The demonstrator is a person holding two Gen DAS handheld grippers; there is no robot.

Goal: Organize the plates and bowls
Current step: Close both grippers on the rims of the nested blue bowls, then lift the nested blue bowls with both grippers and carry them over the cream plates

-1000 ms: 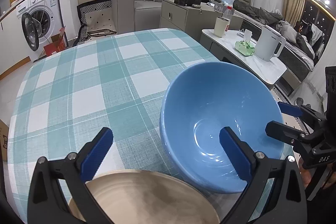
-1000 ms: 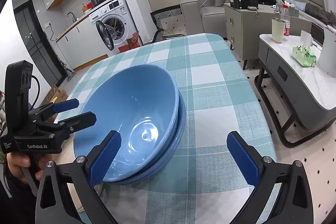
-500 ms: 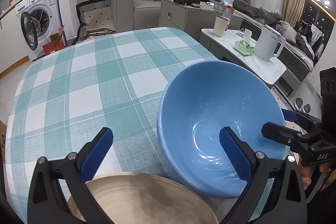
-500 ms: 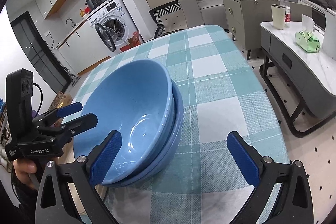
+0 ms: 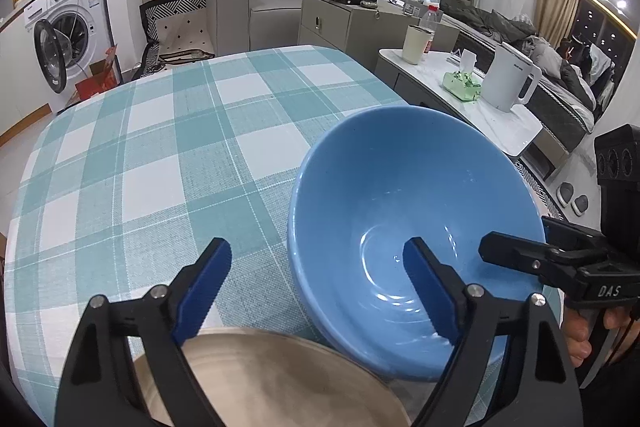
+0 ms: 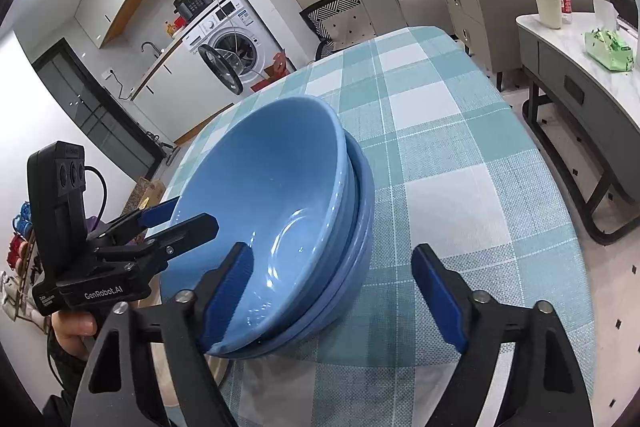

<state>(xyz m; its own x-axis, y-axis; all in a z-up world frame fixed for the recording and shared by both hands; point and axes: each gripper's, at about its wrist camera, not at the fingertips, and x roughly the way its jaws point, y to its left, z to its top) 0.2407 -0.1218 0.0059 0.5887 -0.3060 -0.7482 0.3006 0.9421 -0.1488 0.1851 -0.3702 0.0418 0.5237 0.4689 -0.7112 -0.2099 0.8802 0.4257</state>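
While both grippers' fingers [image 6: 436,291] close, still apart, blue bowl stack [image 6: 280,219] upright, mouths up, top bowl tilted.

Both wrist cameras look steeply down, close on the shared blue bowl [image 5: 412,211] from opposite sides.

— Where can we pass?
— The far bench [image 5: 168,131] lies bare, left and beyond the bowls [image 6: 280,211].
— And near us?
— The bowls and a tan plate [image 5: 272,379] crowd our near edge.

Tilted blue bowls [image 6: 280,187] nested beside beige plate [image 5: 260,379]
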